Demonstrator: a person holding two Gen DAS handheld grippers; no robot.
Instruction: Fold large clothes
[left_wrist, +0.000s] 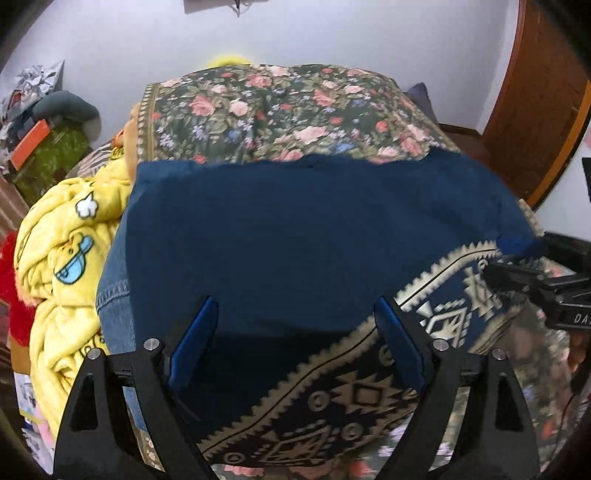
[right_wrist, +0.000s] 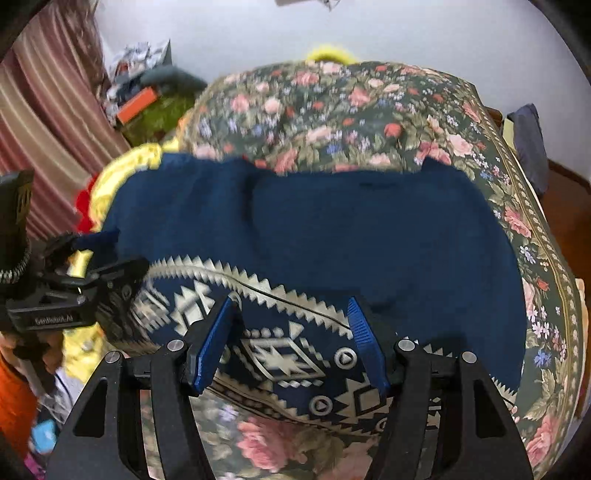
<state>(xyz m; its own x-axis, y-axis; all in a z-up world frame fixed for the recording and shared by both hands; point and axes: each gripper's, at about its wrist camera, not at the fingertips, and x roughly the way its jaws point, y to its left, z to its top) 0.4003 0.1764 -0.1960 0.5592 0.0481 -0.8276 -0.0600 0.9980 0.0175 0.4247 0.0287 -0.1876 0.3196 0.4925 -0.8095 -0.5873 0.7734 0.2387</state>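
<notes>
**Navy garment laid out on the bed, both hand-held grippers empty above its near hem**

Best done slowly: lower each hand-held gripper onto one near corner of the patterned hem, pinch both layers together, lift evenly, carry toward 12 o'clock, lay edge on edge. Worth keeping the two at equal height, otherwise a skewed crease likely.

Largest first: bed (left_wrist: 280, 110) under a floral cover, filling the middle of both views. On it, spread flat, the navy garment (left_wrist: 295, 229), plain blue toward 12 o'clock, cream geometric band (right_wrist: 280, 354) along the edge nearest the cameras. Beneath its left side, at 9 o'clock, a strip of denim (left_wrist: 110, 295).

Left hand-held gripper (left_wrist: 295, 343): jaws spread wide, nothing between them, over plain cloth. Right hand-held gripper (right_wrist: 291, 339): jaws parted, nothing pinched, above the band; impossible to tell whether the pads brush the cloth.

Around the bed: white wall (left_wrist: 332, 33) at 12 o'clock, wooden door (left_wrist: 535, 110) at 2 o'clock, striped curtain (right_wrist: 48, 122) at 10 o'clock, yellow cartoon blanket (left_wrist: 62, 258) at 9 o'clock, cluttered pile (left_wrist: 40, 122) beyond.
</notes>
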